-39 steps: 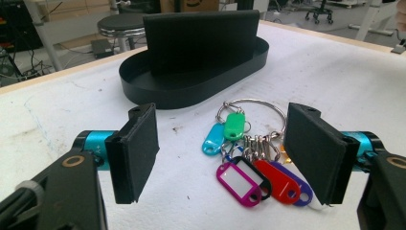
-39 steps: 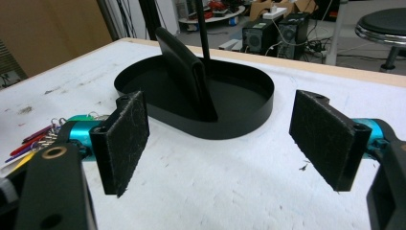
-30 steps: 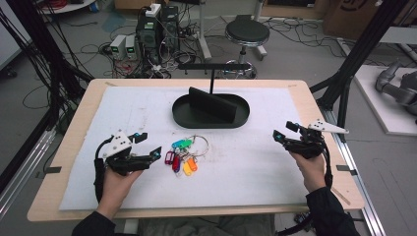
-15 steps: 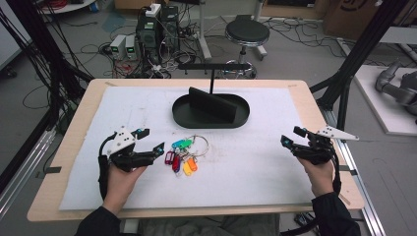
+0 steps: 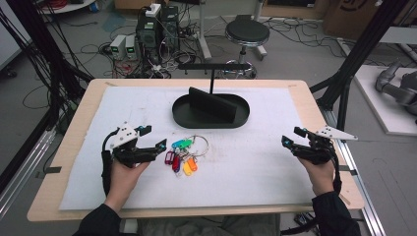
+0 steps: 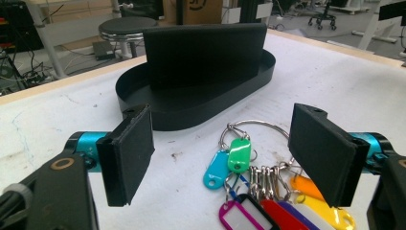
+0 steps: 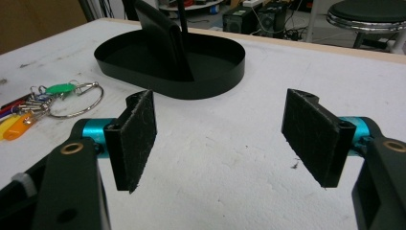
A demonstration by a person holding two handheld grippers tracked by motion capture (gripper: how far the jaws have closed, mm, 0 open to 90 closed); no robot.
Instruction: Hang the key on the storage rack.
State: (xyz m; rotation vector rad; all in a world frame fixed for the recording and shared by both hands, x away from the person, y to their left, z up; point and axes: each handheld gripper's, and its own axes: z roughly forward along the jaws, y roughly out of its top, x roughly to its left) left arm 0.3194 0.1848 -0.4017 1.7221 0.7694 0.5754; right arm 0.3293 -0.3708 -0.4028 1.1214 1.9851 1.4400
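Note:
A bunch of keys with coloured tags (image 5: 183, 155) on a metal ring (image 6: 251, 129) lies on the white mat in front of the black oval tray (image 5: 182, 117). An upright black divider and a T-shaped stand rise from the tray. My left gripper (image 5: 151, 138) is open just left of the keys, and in its own view the tags (image 6: 239, 153) lie between and just beyond its jaws. My right gripper (image 5: 293, 137) is open over bare mat at the right, far from the keys (image 7: 43, 103), with nothing between its pads (image 7: 139, 134).
The white mat (image 5: 255, 157) covers most of the wooden table (image 5: 314, 105). Black frame posts stand at both sides of the table. A stool (image 5: 247, 33), boxes of electronics and cables sit on the floor beyond the far edge.
My left gripper has moved slightly right, closer to the keys. My right gripper has drifted a little toward the near edge. Both stay open.

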